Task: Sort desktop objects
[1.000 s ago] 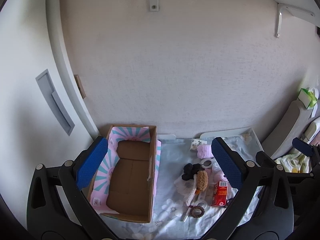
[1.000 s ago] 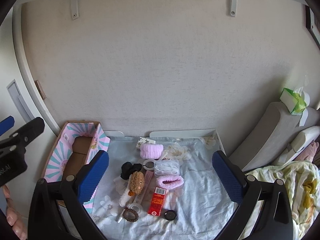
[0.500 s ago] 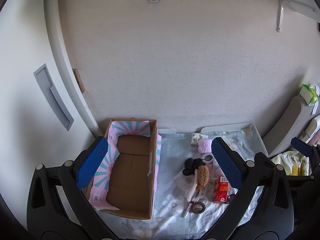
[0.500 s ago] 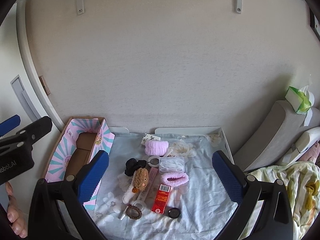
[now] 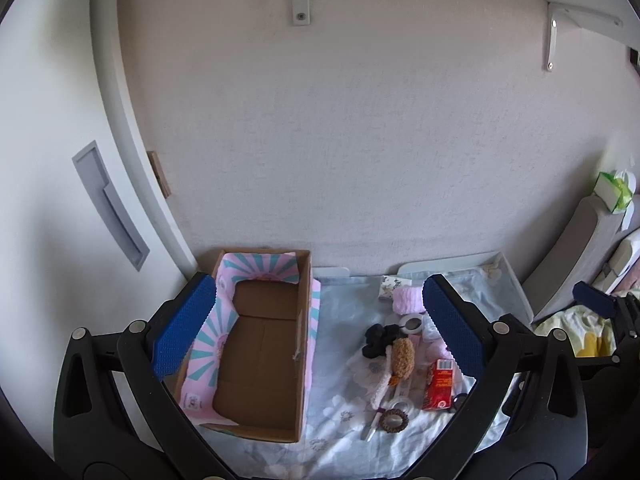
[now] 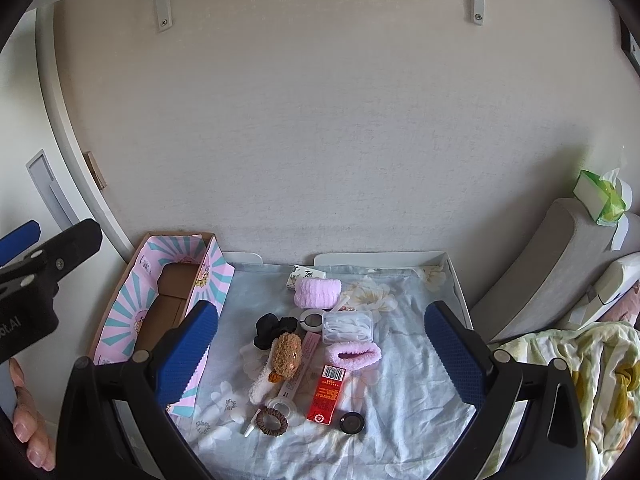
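Open brown cardboard box (image 5: 260,344) with a pink-and-teal sunburst liner, standing at the left end of the cloth-covered surface (image 6: 400,392), against the wall; nothing visible inside it. Right of it, a loose cluster: fluffy pink roll (image 6: 317,292) at the back, black hair scrunchie (image 6: 272,328), brown plush toy (image 6: 286,354), clear plastic case of white items (image 6: 347,326), second pink fuzzy piece (image 6: 353,355), red carton with a barcode (image 6: 327,394), brown hair tie (image 6: 272,423), small round black compact (image 6: 352,423). Left gripper (image 5: 320,328) spread wide, holding nothing, blue fingers (image 5: 184,328) framing box and clutter from above. Right gripper (image 6: 320,360) likewise wide apart and bare. Box floor fully seen only from the left wrist; there, a blue finger pad hides much of the case and second pink piece. Compact plainly seen only from the right wrist, along with green tissue pack (image 6: 598,196) on a grey cushion (image 6: 532,276) and floral bedding (image 6: 580,376).
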`<state>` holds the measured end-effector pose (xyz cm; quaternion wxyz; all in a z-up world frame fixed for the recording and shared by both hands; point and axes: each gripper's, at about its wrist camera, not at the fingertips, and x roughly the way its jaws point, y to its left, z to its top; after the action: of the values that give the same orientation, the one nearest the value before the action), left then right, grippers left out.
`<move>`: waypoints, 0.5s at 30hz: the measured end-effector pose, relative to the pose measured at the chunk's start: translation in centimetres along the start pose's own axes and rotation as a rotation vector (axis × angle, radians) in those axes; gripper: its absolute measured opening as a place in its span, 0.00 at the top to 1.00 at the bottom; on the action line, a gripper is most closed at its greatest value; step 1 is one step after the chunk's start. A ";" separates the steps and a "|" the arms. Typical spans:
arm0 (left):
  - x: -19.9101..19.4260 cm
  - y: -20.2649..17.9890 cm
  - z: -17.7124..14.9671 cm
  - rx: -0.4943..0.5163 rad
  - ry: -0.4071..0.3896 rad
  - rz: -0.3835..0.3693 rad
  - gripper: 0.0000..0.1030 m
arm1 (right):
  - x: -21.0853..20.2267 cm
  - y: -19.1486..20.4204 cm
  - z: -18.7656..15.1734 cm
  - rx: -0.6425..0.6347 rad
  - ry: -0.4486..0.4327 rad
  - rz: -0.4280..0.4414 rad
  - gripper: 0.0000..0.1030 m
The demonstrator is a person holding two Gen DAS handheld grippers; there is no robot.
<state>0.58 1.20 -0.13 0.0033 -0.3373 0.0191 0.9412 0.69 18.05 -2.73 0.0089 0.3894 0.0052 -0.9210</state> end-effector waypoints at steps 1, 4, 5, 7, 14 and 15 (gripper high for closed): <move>0.1 -0.1 0.0 0.008 0.007 0.010 0.00 | 0.0 0.0 0.0 0.000 0.000 0.000 0.00; 0.2 -0.2 -0.2 0.013 -0.001 -0.009 0.00 | -0.1 0.0 0.0 -0.004 -0.003 -0.004 0.00; 0.2 -0.2 -0.3 0.008 -0.008 -0.025 0.00 | -0.2 0.0 0.0 -0.006 -0.003 -0.004 0.00; 0.1 -0.2 -0.4 0.001 -0.016 -0.049 0.00 | -0.2 0.1 0.0 -0.005 -0.003 -0.005 0.00; 0.4 -0.3 -0.5 -0.003 -0.001 -0.035 0.00 | -0.2 0.2 0.0 -0.008 -0.001 -0.005 0.00; 0.5 -0.1 -0.5 -0.028 0.005 -0.052 0.00 | -0.2 0.1 0.0 -0.008 0.000 -0.002 0.00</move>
<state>0.57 1.24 -0.85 0.0230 -0.3399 -0.0026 0.9402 0.83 17.92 -2.61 0.0096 0.3895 0.0092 -0.9209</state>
